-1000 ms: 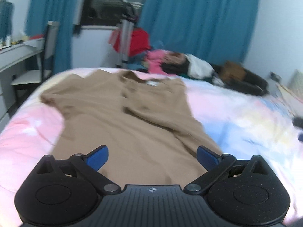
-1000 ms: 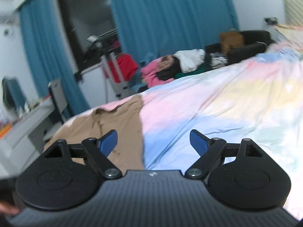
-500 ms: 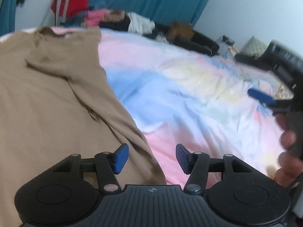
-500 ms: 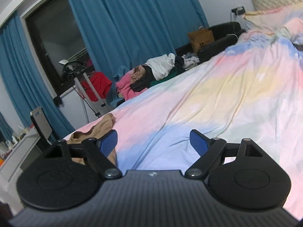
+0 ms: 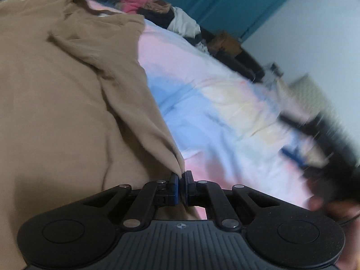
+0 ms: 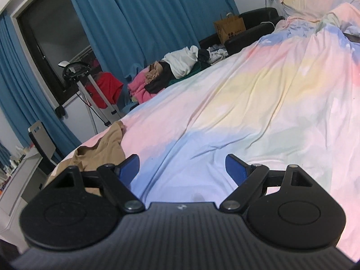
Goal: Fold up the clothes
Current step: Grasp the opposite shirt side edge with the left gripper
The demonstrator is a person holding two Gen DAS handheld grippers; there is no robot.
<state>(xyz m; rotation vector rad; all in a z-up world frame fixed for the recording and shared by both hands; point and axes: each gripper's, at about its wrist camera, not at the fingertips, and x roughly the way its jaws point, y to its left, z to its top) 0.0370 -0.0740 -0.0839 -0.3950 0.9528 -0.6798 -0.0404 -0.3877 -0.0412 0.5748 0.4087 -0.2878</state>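
Observation:
A tan shirt lies spread on the pastel bedspread, filling the left of the left wrist view. My left gripper is shut on the shirt's near right hem corner, with the cloth pinched between the blue pads. My right gripper is open and empty above the bedspread, with the shirt to its left. In the left wrist view the right gripper shows as a dark blur at the right, so its jaws cannot be read there.
A pile of clothes lies past the far edge of the bed, by blue curtains. A black sofa with a paper bag, a stand with a red garment and a chair stand around the bed.
My left gripper has closed from wide open onto the shirt's hem corner and swung right. My right gripper has turned right, away from the shirt, and stayed open.

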